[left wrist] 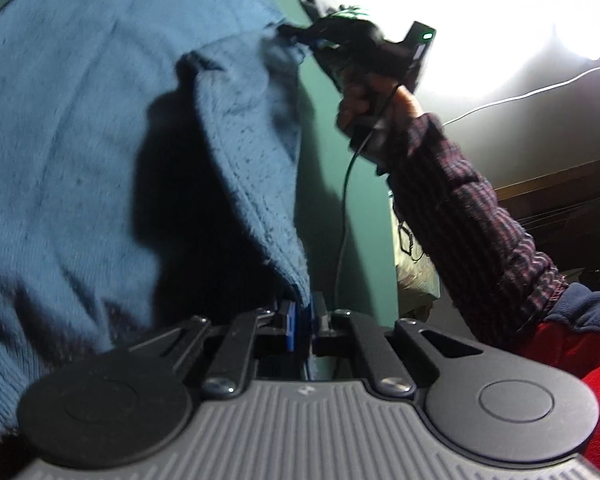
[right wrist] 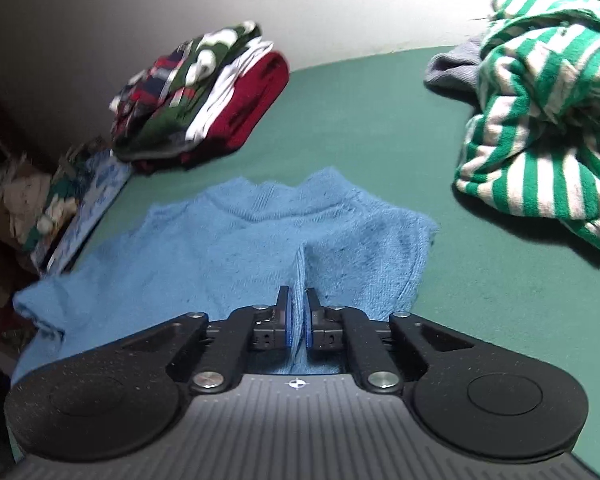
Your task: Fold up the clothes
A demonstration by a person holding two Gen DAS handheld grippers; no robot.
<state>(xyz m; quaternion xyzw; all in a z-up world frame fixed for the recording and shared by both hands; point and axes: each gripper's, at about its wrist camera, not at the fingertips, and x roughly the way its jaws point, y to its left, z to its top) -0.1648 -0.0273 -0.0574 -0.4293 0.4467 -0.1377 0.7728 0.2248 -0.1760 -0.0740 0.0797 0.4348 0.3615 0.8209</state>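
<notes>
Right up against my lens on the right wrist cam, the right gripper [right wrist: 298,320] has its jaws pinched down on a raised fold of the blue sweater [right wrist: 236,248], knit squeezed between the blue pads. Same deal on the left cam: my left gripper [left wrist: 302,324] is clamped on a hanging edge of that sweater [left wrist: 80,140], which drapes up toward 10 o'clock and fills most of that view. From there I also see the right one [left wrist: 296,36] up at 12 o'clock, gripping another bit of the same edge, with the person's hand [left wrist: 372,108] and plaid sleeve [left wrist: 472,208] running down to 4 o'clock.

Room-wise, the green table [right wrist: 380,128] has open surface from 12 to 4 o'clock in the right view, between the piles. Its left edge runs off around 8 o'clock, clutter beyond it too blurry to call.

No bins anywhere; a folded stack of clothes [right wrist: 204,96] sits at 11 o'clock, a crumpled green-striped garment [right wrist: 540,120] at 2 o'clock with something grey [right wrist: 452,68] beside it.

Sweater's fuzzy knit, lying mostly flat mid-table, collar pointing to 12.
</notes>
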